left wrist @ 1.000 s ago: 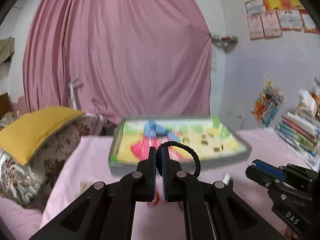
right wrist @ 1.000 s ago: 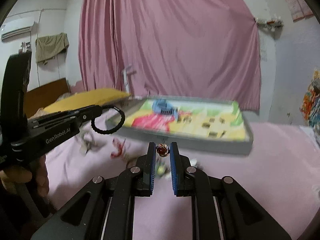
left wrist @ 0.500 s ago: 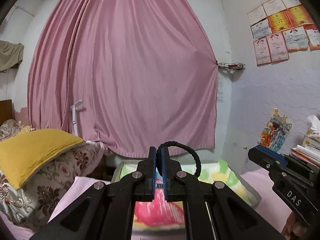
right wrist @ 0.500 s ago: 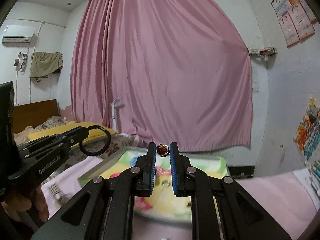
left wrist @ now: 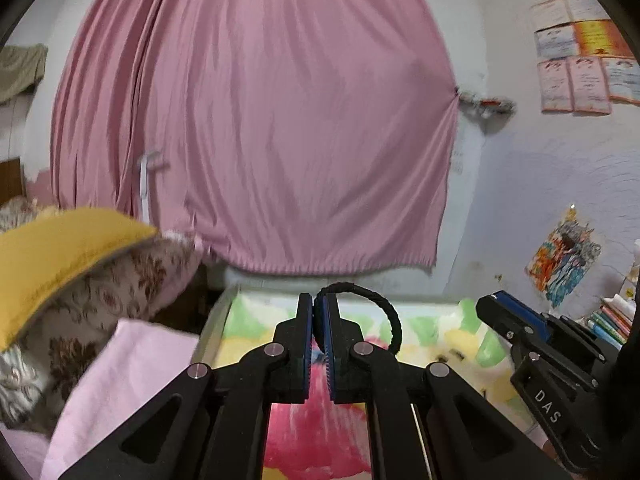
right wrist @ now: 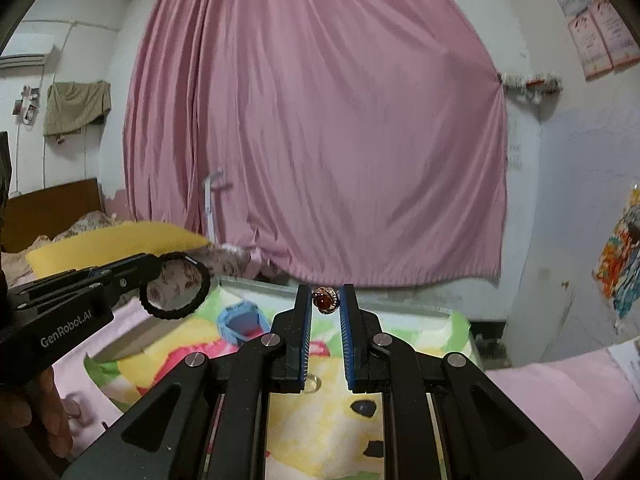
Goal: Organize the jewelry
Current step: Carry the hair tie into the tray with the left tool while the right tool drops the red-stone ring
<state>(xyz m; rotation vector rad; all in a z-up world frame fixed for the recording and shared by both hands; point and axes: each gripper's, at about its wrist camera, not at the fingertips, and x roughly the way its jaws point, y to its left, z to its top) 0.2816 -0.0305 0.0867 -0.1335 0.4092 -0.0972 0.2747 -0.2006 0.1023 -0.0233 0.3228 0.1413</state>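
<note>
Pink curtain (right wrist: 320,140) fills the background. Ahead of and below both grippers, a colourful tray (right wrist: 456,322) already holds a few small pieces. Clamped in the left gripper (left wrist: 318,316) is a black braided hair tie (left wrist: 384,312); pinched at the right gripper's (right wrist: 325,300) tips is a red-stoned ring (right wrist: 325,301). Both are judged yet to be placed.

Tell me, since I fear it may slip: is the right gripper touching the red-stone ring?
Touching. The right wrist view shows the red-stone ring pinched at the tips of the right gripper, both blue pads against it.
</note>
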